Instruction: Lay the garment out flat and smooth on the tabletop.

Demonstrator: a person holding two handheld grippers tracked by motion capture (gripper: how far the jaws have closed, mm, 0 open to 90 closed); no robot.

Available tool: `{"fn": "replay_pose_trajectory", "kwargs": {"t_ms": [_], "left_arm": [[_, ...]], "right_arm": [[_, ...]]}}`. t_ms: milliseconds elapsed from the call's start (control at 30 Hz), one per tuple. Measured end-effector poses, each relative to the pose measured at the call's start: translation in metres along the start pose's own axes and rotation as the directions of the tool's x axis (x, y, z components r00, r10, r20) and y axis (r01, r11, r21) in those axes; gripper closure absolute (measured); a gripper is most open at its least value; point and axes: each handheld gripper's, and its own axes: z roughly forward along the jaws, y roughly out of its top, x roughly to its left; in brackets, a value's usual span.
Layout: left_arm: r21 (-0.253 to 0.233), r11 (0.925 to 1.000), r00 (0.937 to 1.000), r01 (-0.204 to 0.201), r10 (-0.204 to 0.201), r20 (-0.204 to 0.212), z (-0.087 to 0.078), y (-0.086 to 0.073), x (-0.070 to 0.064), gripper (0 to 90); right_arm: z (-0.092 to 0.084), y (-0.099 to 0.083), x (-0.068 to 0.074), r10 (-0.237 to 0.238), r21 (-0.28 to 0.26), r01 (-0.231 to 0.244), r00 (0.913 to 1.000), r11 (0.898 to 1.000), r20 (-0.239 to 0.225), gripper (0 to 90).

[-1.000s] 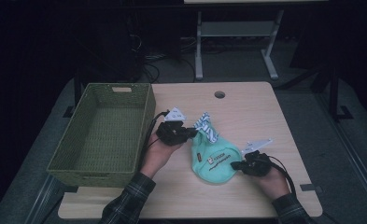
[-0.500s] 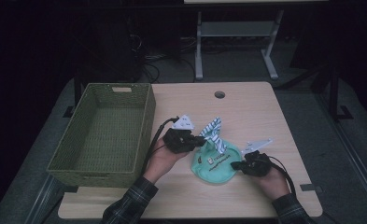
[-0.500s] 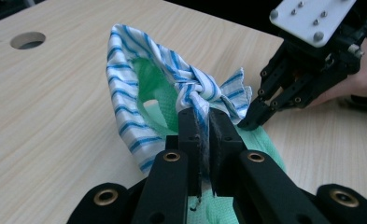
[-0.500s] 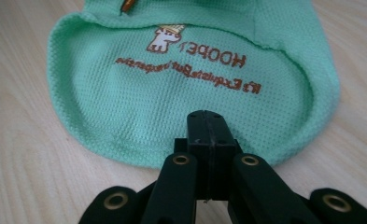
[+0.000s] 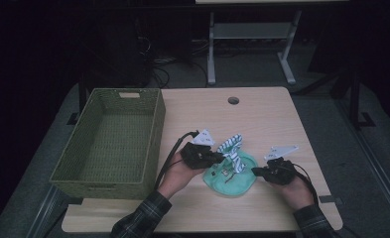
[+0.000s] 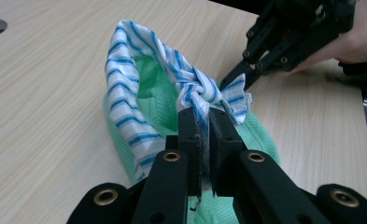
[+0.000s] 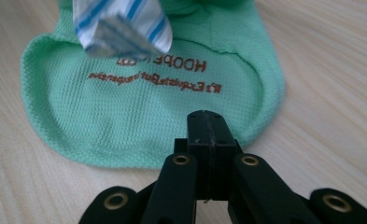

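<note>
Pinching a blue-striped white cloth (image 6: 172, 79) between nearly closed jaws, the left gripper (image 6: 203, 122) lifts it off a green mesh cloth (image 7: 139, 112) lying on the bench (image 5: 262, 114) near its front edge, probably to separate the two. The right gripper (image 7: 208, 128), jaws clenched together, looks to clamp the green cloth's near edge, seemingly to anchor it. A woven basket (image 5: 83, 171) waits left, likely their destination.

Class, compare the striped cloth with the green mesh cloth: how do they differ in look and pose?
The striped cloth is white with blue stripes; the green mesh cloth is plain green with printed lettering. The striped cloth is bunched and lifted in the left claw; the green mesh cloth lies flat on the table. Both are soft fabric.
</note>
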Motion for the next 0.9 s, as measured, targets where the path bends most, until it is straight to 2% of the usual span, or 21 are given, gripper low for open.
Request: {"fn": "replay_pose_trajectory", "kwargs": {"t_ms": [233,333,433,500,533,633,700,833,900], "left_arm": [[0.031,0.9995,0.9998,-0.011,0.010,0.017,0.013,-0.003,-0.005,83.5],[0.051,0.9986,0.9997,-0.011,0.010,0.023,0.017,-0.004,-0.007,81.7],[0.044,0.9990,0.9997,-0.004,0.003,0.025,0.017,-0.003,-0.008,77.8],[0.042,0.9991,0.9997,-0.005,0.004,0.024,0.017,-0.002,-0.008,71.9],[0.031,0.9995,0.9996,0.009,-0.009,0.027,0.016,-0.001,-0.008,69.5],[0.015,0.9998,0.9992,0.014,-0.014,0.038,0.012,0.004,-0.008,65.3],[0.012,0.9999,0.9993,0.010,-0.010,0.036,0.010,0.006,-0.008,65.2],[-0.022,0.9985,0.9981,0.050,-0.049,0.038,0.004,0.013,0.000,67.2],[-0.017,0.9982,0.9979,0.058,-0.057,0.029,0.003,0.014,0.006,75.0]], "right_arm": [[-0.005,-0.001,-0.004,0.011,-0.017,-0.011,0.9999,1.000,0.011,89.9],[-0.005,-0.001,-0.003,-0.001,-0.009,0.002,0.9999,1.000,0.011,89.9],[-0.004,-0.001,-0.002,-0.004,-0.011,0.005,0.9999,1.000,0.012,89.9],[-0.005,-0.001,-0.002,-0.005,-0.011,0.005,0.9999,1.000,0.012,89.9],[-0.005,-0.001,-0.002,-0.004,-0.012,0.004,0.9999,1.000,0.012,89.9],[-0.006,-0.001,-0.002,-0.002,-0.012,0.002,0.9999,1.000,0.010,89.9],[-0.006,-0.001,-0.002,-0.002,-0.012,0.002,0.9999,1.000,0.010,89.9],[-0.006,-0.001,-0.003,-0.003,-0.015,0.003,0.9999,1.000,0.010,89.9],[-0.007,-0.001,-0.002,0.001,-0.019,-0.001,1.0000,1.000,0.007,89.8]]}}
